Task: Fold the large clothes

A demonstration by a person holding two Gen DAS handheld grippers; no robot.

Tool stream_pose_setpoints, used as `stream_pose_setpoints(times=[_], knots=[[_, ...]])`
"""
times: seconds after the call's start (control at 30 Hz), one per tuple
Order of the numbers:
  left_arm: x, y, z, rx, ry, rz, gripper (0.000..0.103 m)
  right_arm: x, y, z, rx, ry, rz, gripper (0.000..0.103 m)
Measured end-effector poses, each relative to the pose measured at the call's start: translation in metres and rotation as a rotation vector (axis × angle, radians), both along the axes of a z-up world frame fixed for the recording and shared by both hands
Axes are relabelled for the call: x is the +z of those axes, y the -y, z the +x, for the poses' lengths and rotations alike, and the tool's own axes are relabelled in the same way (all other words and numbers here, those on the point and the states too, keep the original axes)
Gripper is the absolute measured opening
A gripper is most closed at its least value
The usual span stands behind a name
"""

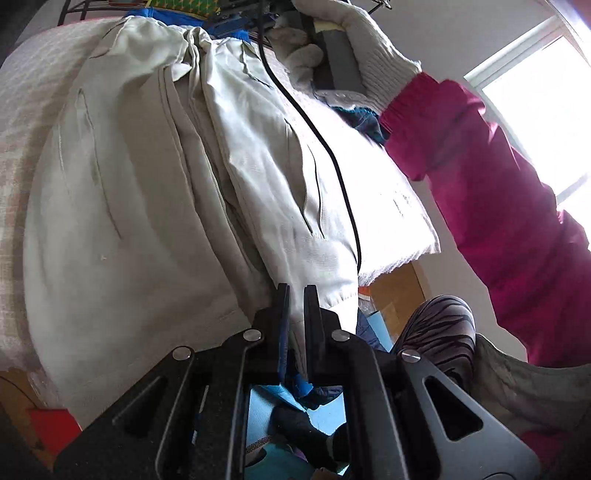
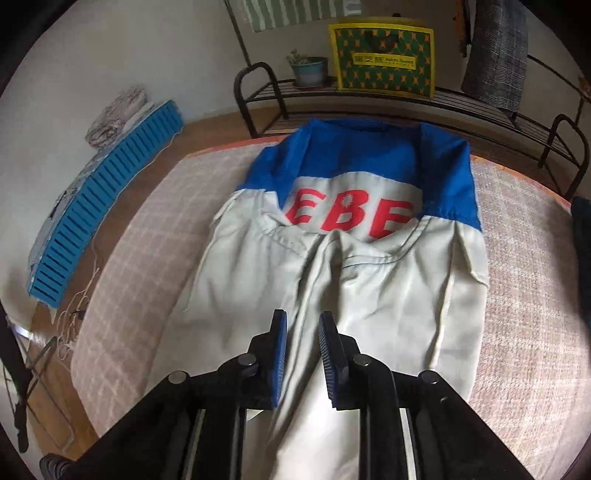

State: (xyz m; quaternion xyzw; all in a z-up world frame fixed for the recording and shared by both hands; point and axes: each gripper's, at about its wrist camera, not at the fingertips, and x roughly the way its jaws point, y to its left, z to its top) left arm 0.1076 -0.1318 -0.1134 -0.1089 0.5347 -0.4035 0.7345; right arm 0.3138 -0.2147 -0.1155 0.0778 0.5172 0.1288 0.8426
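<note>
Left claw (image 1: 296, 291) clenched on jacket (image 1: 147, 177) hem, right claw (image 2: 303, 319) released above its folded sleeve.

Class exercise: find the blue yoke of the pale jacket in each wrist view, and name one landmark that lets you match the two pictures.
Left wrist view: blue yoke is only a thin strip at the top edge, at the jacket's far end.
Right wrist view: it spans the upper middle, above the red letters.
Shared landmark: the yellow-and-green patterned box on the black rack, peeking in at top of the left view.
</note>
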Motion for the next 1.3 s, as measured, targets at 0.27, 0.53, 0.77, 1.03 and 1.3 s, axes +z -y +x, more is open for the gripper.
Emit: stream_pose_setpoints(times=[0.27,0.53,0.77,1.03,1.3], knots=[[0.008,-0.047,0.022,0.153,0.029,0.048,0.003,-0.065,-0.076,-0.052,0.246,-0.171,-0.209,0.016],[0.005,-0.085,0.032,0.196,0.087,0.119,0.003,-0.033,-0.029,-0.092,0.106,-0.113,-0.093,0.020],[-0.014,-0.141,0.053,0.361,-0.073,0.061,0.055,0.014,0.027,-0.216,-0.033,0.044,-0.009,0.051],[-0.043,-0.143,0.045,0.311,-0.208,0.052,0.055,-0.034,0.082,-0.319,-0.157,-0.127,0.117,0.051],[-0.062,-0.128,0.028,0.263,-0.307,-0.016,0.055,-0.077,0.072,-0.324,-0.075,-0.210,0.265,0.054]])
